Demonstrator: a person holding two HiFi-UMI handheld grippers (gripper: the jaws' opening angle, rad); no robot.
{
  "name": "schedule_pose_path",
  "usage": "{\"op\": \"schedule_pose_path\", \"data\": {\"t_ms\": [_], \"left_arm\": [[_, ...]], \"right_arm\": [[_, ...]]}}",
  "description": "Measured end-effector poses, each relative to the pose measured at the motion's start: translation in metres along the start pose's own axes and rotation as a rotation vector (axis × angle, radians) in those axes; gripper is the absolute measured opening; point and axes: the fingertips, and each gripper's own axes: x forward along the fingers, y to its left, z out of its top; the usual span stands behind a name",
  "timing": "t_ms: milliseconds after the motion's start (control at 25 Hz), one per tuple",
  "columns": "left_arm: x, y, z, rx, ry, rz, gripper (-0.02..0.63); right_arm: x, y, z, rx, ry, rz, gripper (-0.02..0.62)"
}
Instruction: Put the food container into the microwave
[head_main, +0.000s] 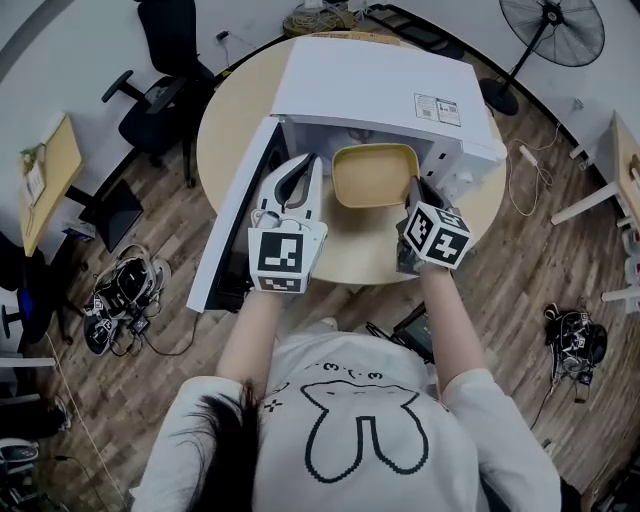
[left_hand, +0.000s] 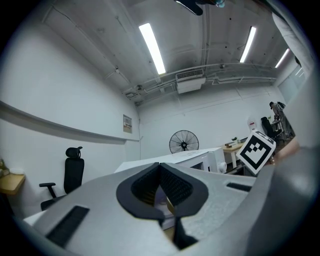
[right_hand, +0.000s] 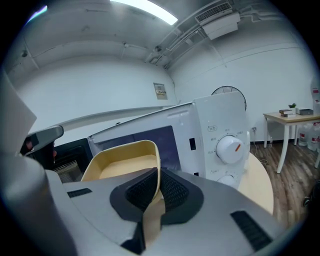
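Head view: the food container (head_main: 375, 175) sits half inside the microwave's (head_main: 380, 85) mouth. The door (head_main: 235, 215) is swung wide past the round table's (head_main: 370, 250) left edge. Both forearms reach forward.

Left gripper view: the left gripper's (left_hand: 159, 166) jaws are pressed together and empty.

Right gripper view: the right gripper (right_hand: 159, 172) clamps the food container's right rim.

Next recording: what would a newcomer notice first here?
A yellow food container is at the mouth of the white microwave, pinched by its right wall in the right gripper. The microwave door stands wide open to the left, beside the left gripper, whose jaws are together on nothing.
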Motion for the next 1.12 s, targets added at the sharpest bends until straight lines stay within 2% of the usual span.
{"op": "schedule_pose_path", "data": {"t_ms": [240,600,1120], "left_arm": [[0.001,0.007,-0.008,-0.001,-0.008,0.007,0.008],[0.008,0.013,-0.02,-0.004,-0.012,0.005,0.008],[0.013,0.025,-0.03,0.01,-0.051,0.045,0.008]], "right_arm": [[0.024,0.001,-0.001,0.024,0.015,-0.004,0.037],[0.06,-0.003,-0.011,0.149,0.048,-0.023,0.037],[0.104,-0.012,-0.01,0.156,-0.002,-0.085,0.038]]}}
